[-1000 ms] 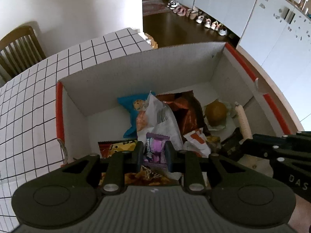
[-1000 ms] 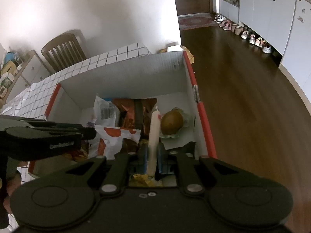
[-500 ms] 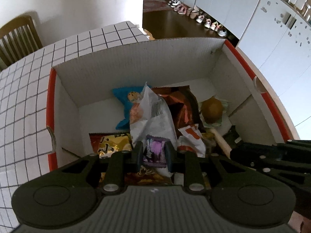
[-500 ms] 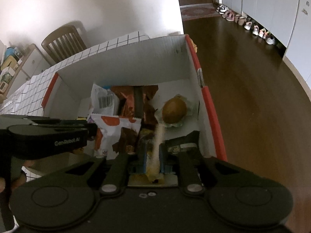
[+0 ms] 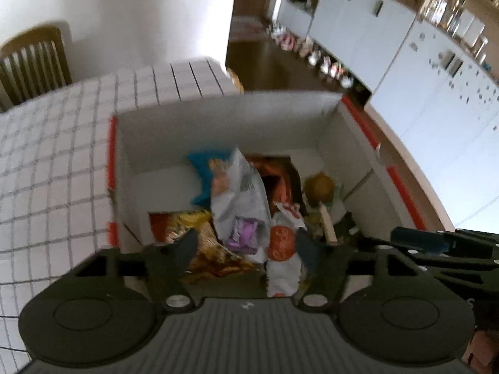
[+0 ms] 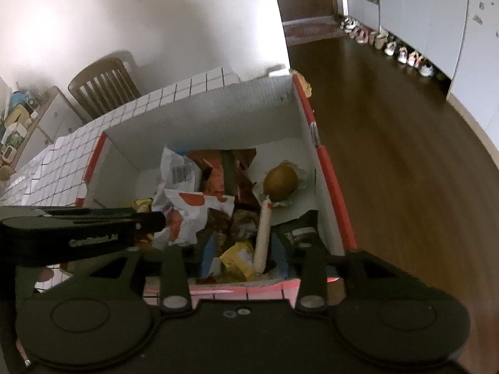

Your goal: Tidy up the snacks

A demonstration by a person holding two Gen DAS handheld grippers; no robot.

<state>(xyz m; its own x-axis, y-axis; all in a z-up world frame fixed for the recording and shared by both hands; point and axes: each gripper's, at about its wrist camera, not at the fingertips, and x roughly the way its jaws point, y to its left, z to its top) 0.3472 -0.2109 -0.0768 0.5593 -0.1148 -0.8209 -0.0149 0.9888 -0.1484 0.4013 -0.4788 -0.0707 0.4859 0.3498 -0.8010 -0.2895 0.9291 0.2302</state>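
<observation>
A white cardboard box (image 5: 218, 124) with a red rim holds several snack packets. Over its near end, my left gripper (image 5: 246, 249) has its jaws opening. The purple packet (image 5: 244, 233) lies loose on the pile between them, on a white bag (image 5: 240, 193). My right gripper (image 6: 244, 249) is opening too. A pale sausage stick (image 6: 263, 233) leans between its fingers, with no pad pressing on it. A wrapped brown bun (image 6: 280, 182) sits at the box's right side. The left gripper (image 6: 93, 227) shows at the left of the right wrist view.
The box (image 6: 202, 118) stands on a white table with a black grid (image 5: 46, 155), at its edge above a dark wooden floor (image 6: 389, 155). A wooden chair (image 6: 99, 87) stands behind the table. White cabinets (image 5: 421, 78) and a row of shoes line the far wall.
Both grippers were shut, the left on the purple packet and the right on the pale stick. Both have opened and let go, and the left has drawn back and up from the box.
</observation>
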